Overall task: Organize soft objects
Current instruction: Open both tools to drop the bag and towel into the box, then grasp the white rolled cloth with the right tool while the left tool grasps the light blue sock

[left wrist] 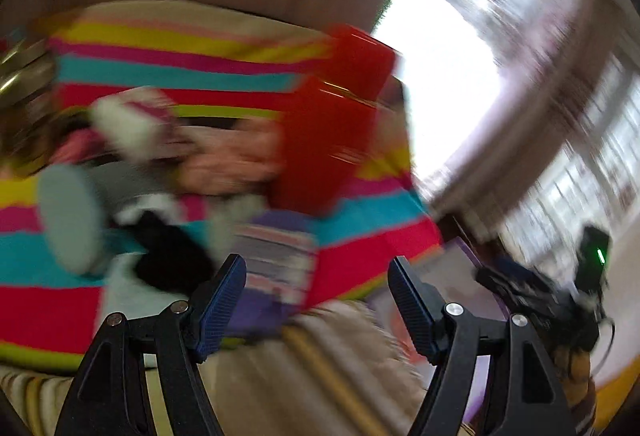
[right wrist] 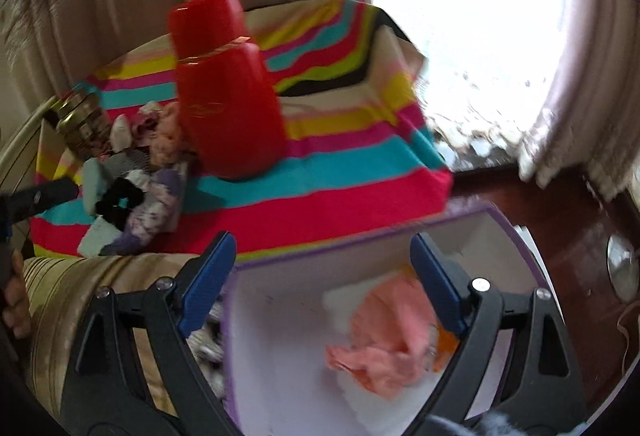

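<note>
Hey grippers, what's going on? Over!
Left gripper open, empty. Right gripper opening, empty, over purple box. Pink cloth inside. Red bottle beside sock pile.

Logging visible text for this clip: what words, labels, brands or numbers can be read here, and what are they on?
None can be read.
red bottle: faint gold marking on its front, too blurred to read.
jar: no legible label.
purple-edged box: no print visible.

red flask (right wrist: 228,83), striped cloth (right wrist: 340,171), pink fabric (right wrist: 384,352)
</note>
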`<state>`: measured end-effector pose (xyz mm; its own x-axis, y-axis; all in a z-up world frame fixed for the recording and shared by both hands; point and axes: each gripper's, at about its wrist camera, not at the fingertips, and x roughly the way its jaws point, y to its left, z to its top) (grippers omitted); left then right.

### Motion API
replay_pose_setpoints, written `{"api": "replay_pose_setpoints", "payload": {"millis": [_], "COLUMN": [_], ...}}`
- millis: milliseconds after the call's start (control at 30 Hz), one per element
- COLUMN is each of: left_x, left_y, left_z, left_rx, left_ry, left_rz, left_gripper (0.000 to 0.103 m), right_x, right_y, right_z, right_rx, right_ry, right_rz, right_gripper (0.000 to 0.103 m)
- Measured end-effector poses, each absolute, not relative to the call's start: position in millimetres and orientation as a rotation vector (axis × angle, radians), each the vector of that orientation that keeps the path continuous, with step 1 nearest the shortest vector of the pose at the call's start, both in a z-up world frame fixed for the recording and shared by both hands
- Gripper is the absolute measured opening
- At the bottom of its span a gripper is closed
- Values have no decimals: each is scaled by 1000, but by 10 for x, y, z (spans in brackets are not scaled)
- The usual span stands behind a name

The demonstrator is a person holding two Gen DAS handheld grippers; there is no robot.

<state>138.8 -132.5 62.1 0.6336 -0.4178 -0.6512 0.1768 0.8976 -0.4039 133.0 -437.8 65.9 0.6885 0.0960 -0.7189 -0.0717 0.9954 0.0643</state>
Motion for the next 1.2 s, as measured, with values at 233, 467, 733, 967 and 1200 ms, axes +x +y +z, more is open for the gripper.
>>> {"api": "replay_pose_setpoints", "payload": {"millis": [233, 467, 733, 967, 1200], "left_x": [1632, 1942, 2209, 2316, 2292], "left_y": [-312, 210, 224, 186, 164], "left_z": [417, 142, -132, -337, -346], "left_rx": [-525, -639, -654, -599, -557], "left_ry": [865, 941, 1027, 1047, 998], "left_rz": [-66, 89, 139, 155, 105], "left_gripper": [74, 83, 88, 88, 57], "right_x": [1505, 1733, 2050, 2323, 2613], "right_y": [-3735, -3163, -2600, -2036, -1557], "right_z": [745, 823, 819, 771, 723], "right_rx": [-64, -138, -204, -297, -370], "right_ry": [783, 760, 755, 737, 722], "right_rz": [219, 302, 362, 406, 436], "right_gripper": [90, 90, 90, 90, 90]}}
